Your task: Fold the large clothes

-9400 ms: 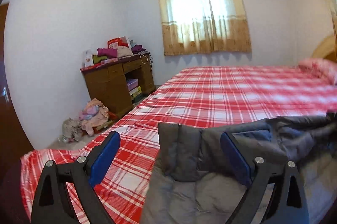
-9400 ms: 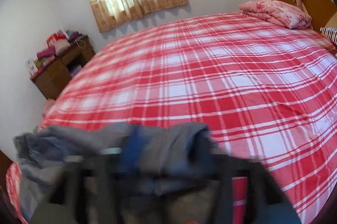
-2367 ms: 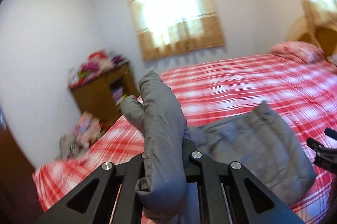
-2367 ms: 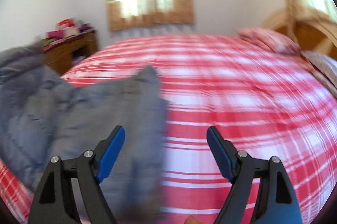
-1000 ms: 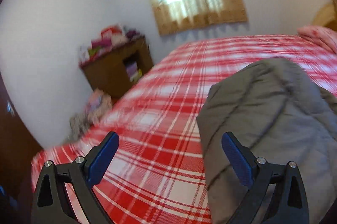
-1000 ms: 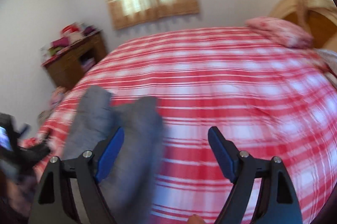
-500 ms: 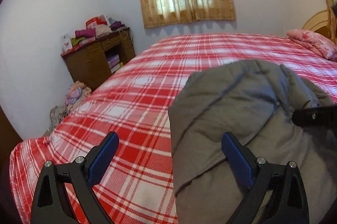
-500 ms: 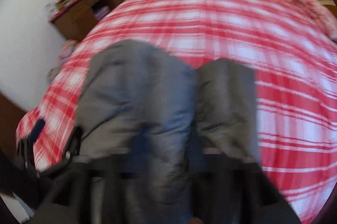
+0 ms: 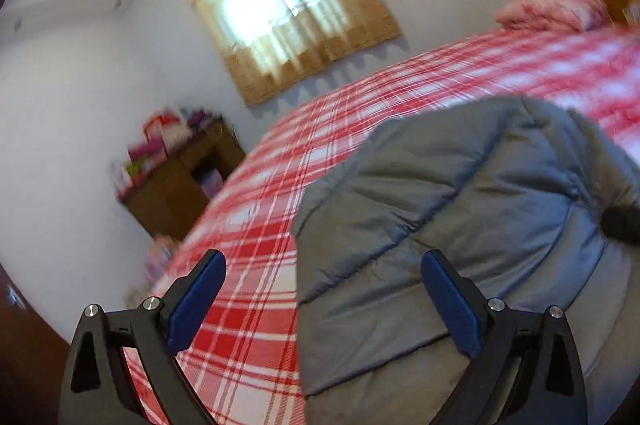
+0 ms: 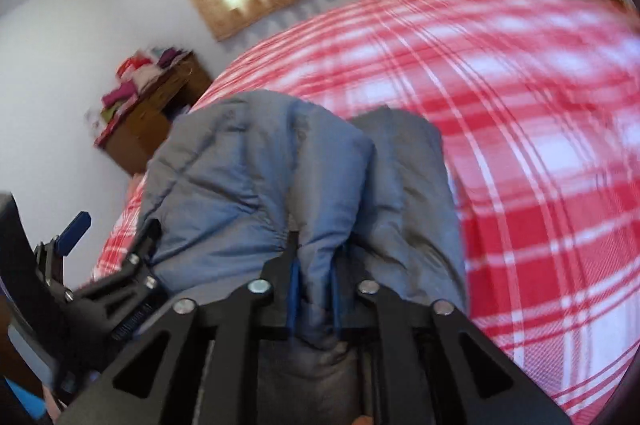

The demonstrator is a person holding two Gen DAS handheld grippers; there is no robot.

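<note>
A second ago your right tongs [image 10: 314, 289] were spread wide over the bed [image 10: 500, 129] with nothing between them; now they are pinched together on a thick fold of the grey padded jacket [image 10: 256, 177], the blue pads almost meeting with the fabric bunched up between them. Your left tongs [image 9: 320, 299], which were clamped on a roll of the same jacket a little over two seconds ago, have let go and now stand wide apart, with nothing between the blue pads; the right-hand pad sits over the jacket's [image 9: 460, 217] near edge, though you cannot tell from this view whether it touches the cloth, and the left-hand pad hangs over bare plaid. So the grip has passed from your left side to your right, which suggests one fold is laid and you are taking up the next edge. The jacket lies in a puffed heap on the near side of the red plaid bed, close to the edge that faces the wooden desk [image 9: 180, 185], with most of the bed bare beyond it. Both views are smeared by motion, so the jacket's exact outline is hard to read; it looks part folded, still bulky, not yet a neat bundle.
</note>
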